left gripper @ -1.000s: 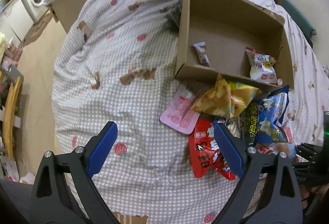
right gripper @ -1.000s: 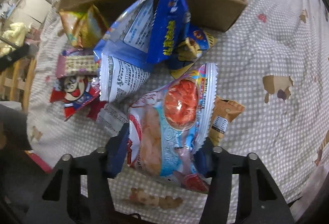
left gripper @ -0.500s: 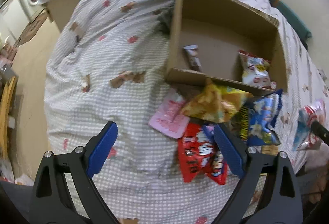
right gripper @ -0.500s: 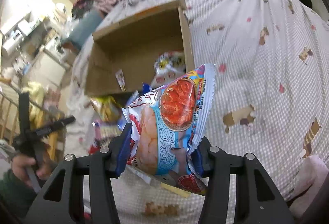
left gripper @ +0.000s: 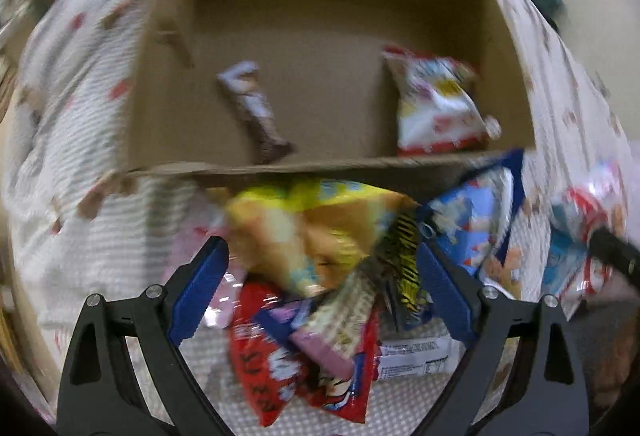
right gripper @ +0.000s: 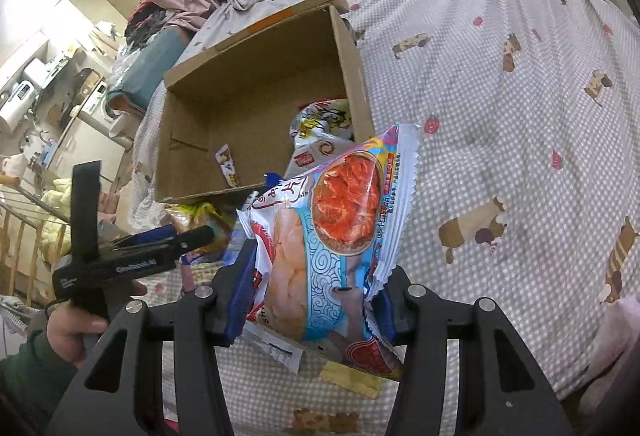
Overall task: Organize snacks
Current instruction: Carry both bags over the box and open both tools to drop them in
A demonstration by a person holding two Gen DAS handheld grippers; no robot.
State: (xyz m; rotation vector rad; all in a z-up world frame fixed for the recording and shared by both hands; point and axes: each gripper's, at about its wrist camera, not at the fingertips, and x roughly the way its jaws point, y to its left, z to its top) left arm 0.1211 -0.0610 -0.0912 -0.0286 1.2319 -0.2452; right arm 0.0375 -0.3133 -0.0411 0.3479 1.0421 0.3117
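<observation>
My right gripper (right gripper: 312,284) is shut on a blue-and-white chip bag (right gripper: 340,236) with a red kimchi picture, held above the bed in front of the cardboard box (right gripper: 352,75). That bag (left gripper: 580,232) also shows at the right edge of the blurred left wrist view. My left gripper (left gripper: 320,256) is open, low over a snack pile: a yellow bag (left gripper: 304,224), a red bag (left gripper: 280,364), a blue bag (left gripper: 480,220) and a pink wafer bar (left gripper: 332,332). Inside the box (left gripper: 340,168) lie a brown bar (left gripper: 256,111) and a white-and-red bag (left gripper: 436,103).
Everything rests on a bed with a checked cover (right gripper: 500,135) printed with animals. A person's hand (right gripper: 72,328) in a green sleeve holds the left gripper (right gripper: 160,240) at the lower left of the right wrist view. A washing machine (right gripper: 96,103) and clutter stand beyond the bed's left side.
My left gripper has swept in and down toward the box and now hangs over the snack pile. My right gripper has lifted the chip bag off the bed and tilted toward the box.
</observation>
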